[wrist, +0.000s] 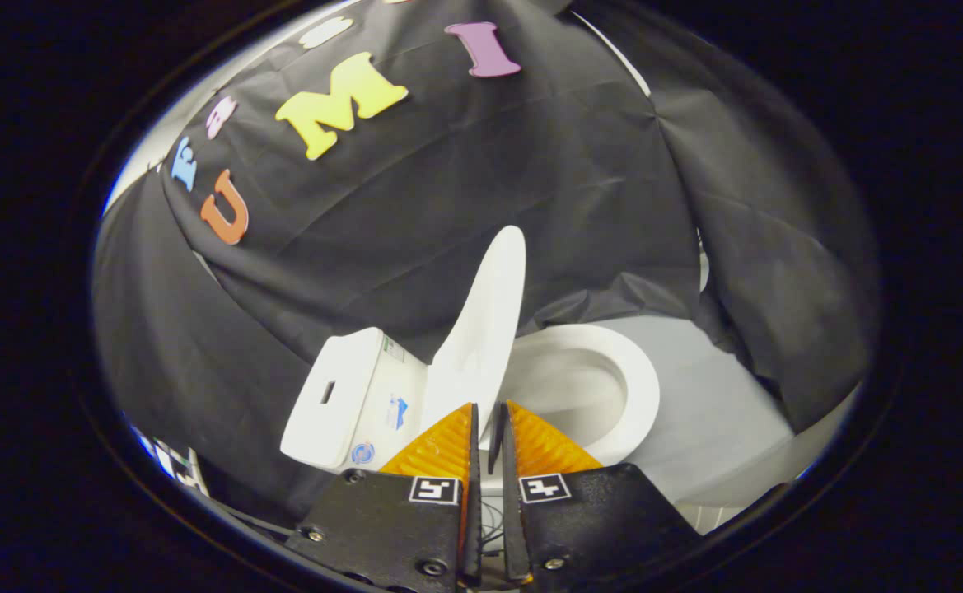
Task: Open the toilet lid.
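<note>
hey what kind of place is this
Probably a mock bathroom inside a cloth-walled booth: a white toilet with its lid raised, tank behind, the gripper shut on the lid's edge.

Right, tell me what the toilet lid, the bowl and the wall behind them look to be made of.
Toilet lid: thin, smooth white, likely plastic; the hand-held gripper is nearly shut at its lower edge, contact unclear.
Bowl: thick glossy white rim, probably glazed ceramic.
Wall: matte black cloth, creased and folded.
</note>
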